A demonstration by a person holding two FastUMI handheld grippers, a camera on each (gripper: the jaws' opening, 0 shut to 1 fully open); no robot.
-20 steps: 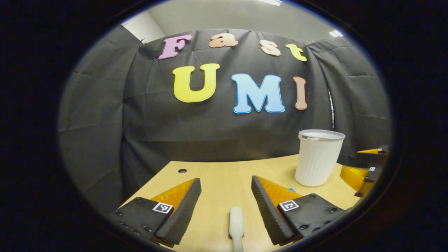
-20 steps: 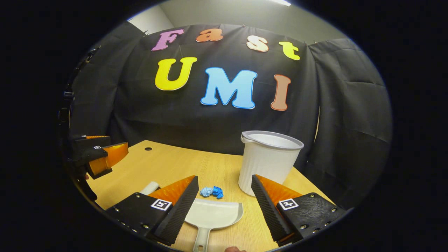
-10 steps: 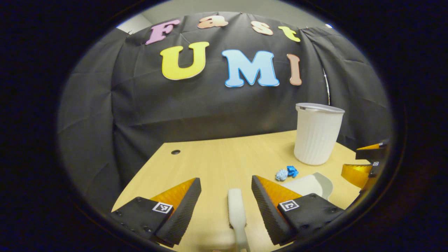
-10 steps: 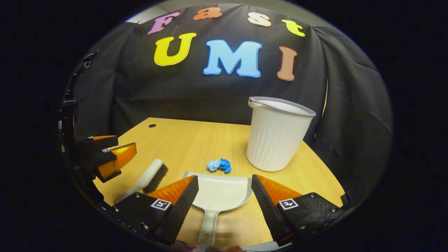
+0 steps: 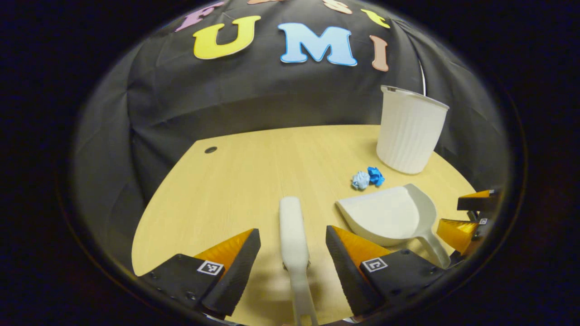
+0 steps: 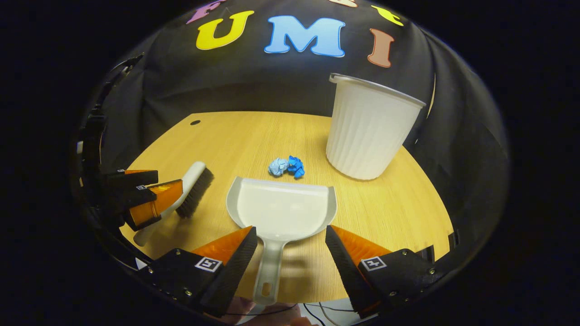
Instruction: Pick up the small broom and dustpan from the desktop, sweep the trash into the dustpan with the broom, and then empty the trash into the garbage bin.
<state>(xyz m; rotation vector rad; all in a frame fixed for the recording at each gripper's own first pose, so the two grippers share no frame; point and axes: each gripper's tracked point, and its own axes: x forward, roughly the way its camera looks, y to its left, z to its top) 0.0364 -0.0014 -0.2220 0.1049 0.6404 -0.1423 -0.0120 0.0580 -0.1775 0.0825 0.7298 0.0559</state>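
Observation:
A white broom (image 5: 292, 233) lies flat on the wooden desk (image 5: 253, 167), its handle running toward me between the spread fingers of my left gripper (image 5: 293, 256), which is open and apart from it. The white dustpan (image 6: 283, 206) rests flat with its handle (image 6: 268, 271) between the fingers of my open right gripper (image 6: 291, 253). Two crumpled blue paper balls (image 6: 286, 166) lie just beyond the dustpan's mouth. In the right gripper view the broom (image 6: 192, 188) lies at the left, dark bristles toward the pan, with the left gripper (image 6: 147, 199) over its handle.
A white ribbed garbage bin (image 6: 369, 129) stands upright at the desk's far right, behind the paper balls. A small cable hole (image 6: 195, 122) sits at the far left corner. The right gripper (image 5: 471, 217) hovers by the dustpan (image 5: 389, 213). The desk's near edge (image 6: 299, 302) runs close under the fingers.
Both views have tipped downward: the wall has slid up and more of the desk shows. The broom and the dustpan now reach farther out between the fingers. Both grippers stay open.

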